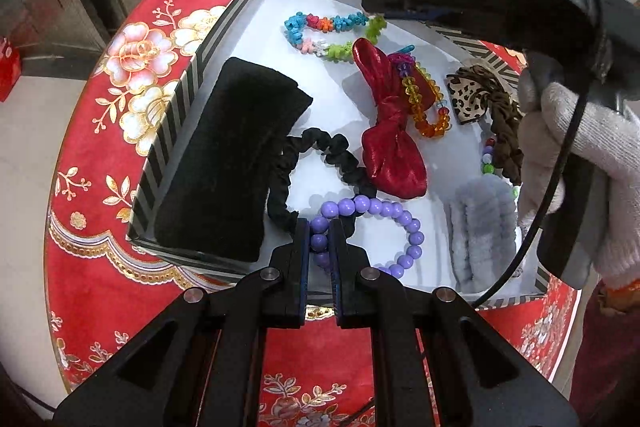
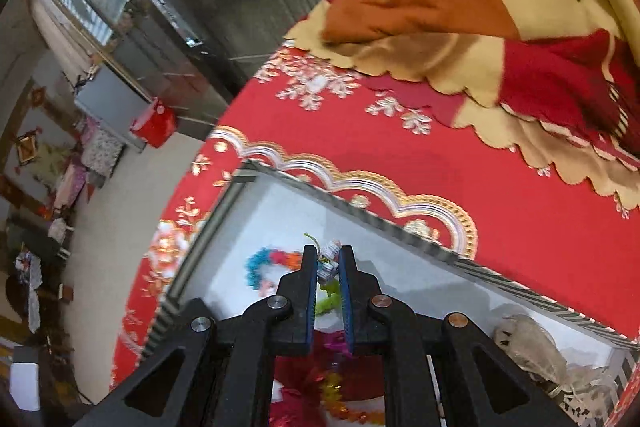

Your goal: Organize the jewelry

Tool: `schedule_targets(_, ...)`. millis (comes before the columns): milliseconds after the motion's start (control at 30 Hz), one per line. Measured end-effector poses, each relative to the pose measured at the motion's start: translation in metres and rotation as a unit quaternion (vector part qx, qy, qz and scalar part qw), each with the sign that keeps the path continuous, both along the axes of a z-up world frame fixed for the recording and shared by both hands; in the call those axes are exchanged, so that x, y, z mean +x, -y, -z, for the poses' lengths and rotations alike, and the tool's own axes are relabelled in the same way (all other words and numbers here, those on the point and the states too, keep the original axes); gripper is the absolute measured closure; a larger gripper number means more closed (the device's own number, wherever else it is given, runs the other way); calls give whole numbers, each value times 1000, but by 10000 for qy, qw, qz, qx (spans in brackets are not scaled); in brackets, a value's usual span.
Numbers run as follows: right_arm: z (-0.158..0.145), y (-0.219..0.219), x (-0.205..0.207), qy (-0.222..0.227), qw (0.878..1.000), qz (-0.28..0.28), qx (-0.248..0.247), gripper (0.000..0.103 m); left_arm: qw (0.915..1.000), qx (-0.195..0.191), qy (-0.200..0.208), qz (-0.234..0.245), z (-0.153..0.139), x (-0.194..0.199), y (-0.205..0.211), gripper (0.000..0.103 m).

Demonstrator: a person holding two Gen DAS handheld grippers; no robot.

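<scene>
Closest to the camera, the left gripper [image 1: 320, 233] is clamped on a purple round-bead bracelet [image 1: 376, 231], which lies at the near edge inside a shallow striped cardboard box [image 1: 176, 115] with a white floor. Beyond it lie a black velvet pad [image 1: 232, 159] and a shiny red fabric bow [image 1: 390, 131]. Farther back, the right gripper [image 2: 328, 261], held by a white-gloved hand [image 1: 580, 163], pinches a multicoloured knotted-bead bracelet [image 1: 320, 31] near the far wall. The box sits on a red floral tablecloth [image 1: 132, 39].

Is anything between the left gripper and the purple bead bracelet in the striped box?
Nothing visible. The left gripper is already shut on the purple bead bracelet, its beads between the pads, inside the striped box.
</scene>
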State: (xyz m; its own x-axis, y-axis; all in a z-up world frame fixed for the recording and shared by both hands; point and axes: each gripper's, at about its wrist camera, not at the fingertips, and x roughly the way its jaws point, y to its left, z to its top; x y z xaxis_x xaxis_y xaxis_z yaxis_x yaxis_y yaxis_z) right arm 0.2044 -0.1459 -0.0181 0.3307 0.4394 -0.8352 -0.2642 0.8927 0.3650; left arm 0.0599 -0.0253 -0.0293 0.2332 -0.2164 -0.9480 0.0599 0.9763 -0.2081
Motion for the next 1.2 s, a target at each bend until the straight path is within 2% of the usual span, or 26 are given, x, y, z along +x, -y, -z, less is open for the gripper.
schedule_targets(67, 0, 3, 0, -7, 10000, 18, 8, 89, 10000, 25, 0, -3, 1, 1, 2, 95)
schedule_targets(100, 0, 5, -1, -13, 10000, 45, 24, 78, 10000, 45, 9, 0, 1, 1, 2, 95)
schedule_targets(167, -7, 11, -8, 30, 9998, 108, 166, 69, 10000, 85, 33, -1, 0, 0, 4, 95)
schedule_targets(333, -32, 26, -34, 272, 9989, 227, 301, 69, 9999, 145, 41, -38, -1, -6, 7, 90)
schedule_targets(433, -46, 35, -56, 433, 9983, 321, 208, 69, 9996, 212, 167, 2, -7, -11, 10, 74)
schedule_targets(500, -54, 45, -74, 528, 9975, 449, 112, 68, 9995, 193, 249, -4, -14, -15, 11, 56)
schedule_targets(533, -57, 51, -85, 574, 9968, 545, 93, 67, 9994, 201, 284, -15, -16, -17, 11, 54)
schedule_targets(600, -60, 61, -99, 580, 9959, 691, 77, 64, 9993, 221, 310, 2, -20, -20, 12, 52)
schedule_targets(733, -64, 76, -128, 588, 9942, 898, -48, 64, 9987, 299, 405, 34, -25, -27, 12, 50)
schedule_targets(833, -66, 85, -148, 590, 9928, 1030, -132, 64, 9983, 339, 479, 35, -32, -32, 11, 45)
schedule_targets(967, -68, 91, -169, 611, 9905, 1220, -142, 64, 9979, 370, 520, 64, -37, -39, 11, 45)
schedule_targets(1200, -66, 96, -208, 562, 9857, 1559, -301, 64, 9955, 469, 821, 86, -53, -55, 14, 45)
